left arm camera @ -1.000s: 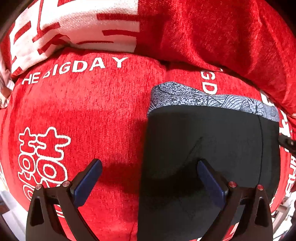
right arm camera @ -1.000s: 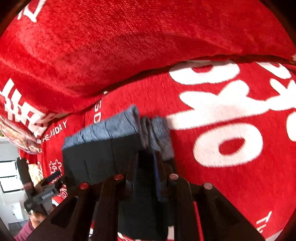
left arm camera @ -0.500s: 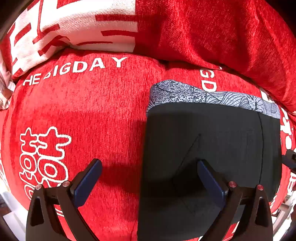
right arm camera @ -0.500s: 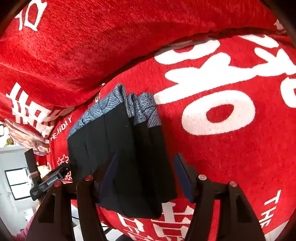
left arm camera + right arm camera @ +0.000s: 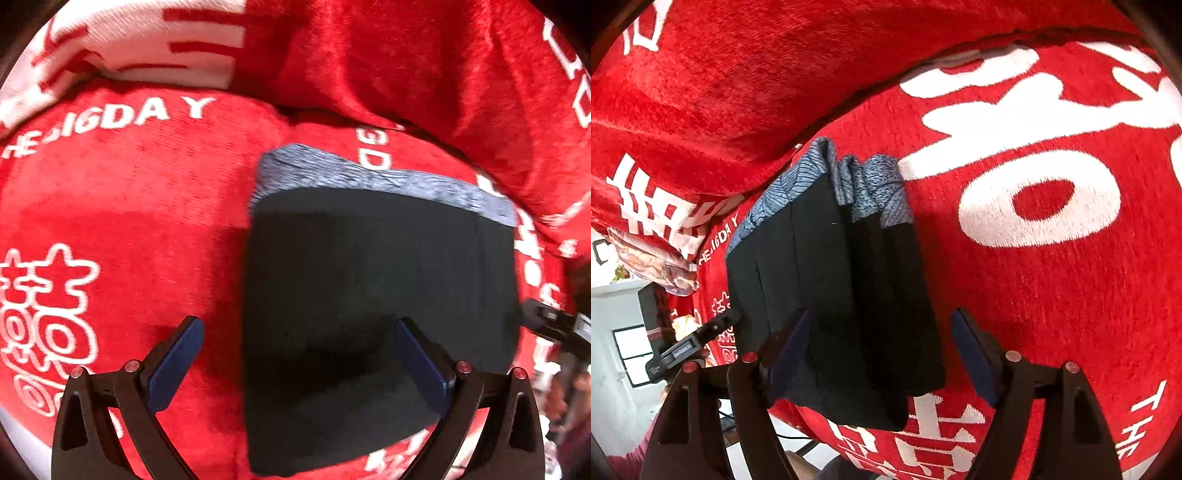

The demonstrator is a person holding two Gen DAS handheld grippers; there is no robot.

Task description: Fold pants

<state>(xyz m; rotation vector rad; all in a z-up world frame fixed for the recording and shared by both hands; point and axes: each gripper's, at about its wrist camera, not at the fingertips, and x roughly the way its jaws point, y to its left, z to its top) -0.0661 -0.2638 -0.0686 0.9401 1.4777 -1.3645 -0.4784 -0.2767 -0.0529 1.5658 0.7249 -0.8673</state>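
Note:
The black pants (image 5: 380, 295) lie folded into a thick rectangle on the red sofa seat, with a blue-grey patterned waistband (image 5: 369, 177) at the far end. My left gripper (image 5: 299, 365) hangs open over their left edge, one finger above the red cover, the other above the black cloth. In the right wrist view the pants (image 5: 834, 288) show stacked layers along their right side. My right gripper (image 5: 882, 350) stands over that side with its jaws opening; the cloth lies between them and the pads are clear of it.
A red cover with white lettering (image 5: 1034, 203) drapes the seat and the back cushion (image 5: 406, 62). A patterned cushion (image 5: 653, 266) sits at the far left. The other gripper's tip (image 5: 554, 325) shows at the right edge. The seat's front edge (image 5: 923, 443) drops to the floor.
My right gripper was shut on the pants' right edge and has opened and let go. The folded layers now lie flat. The left view has tilted slightly.

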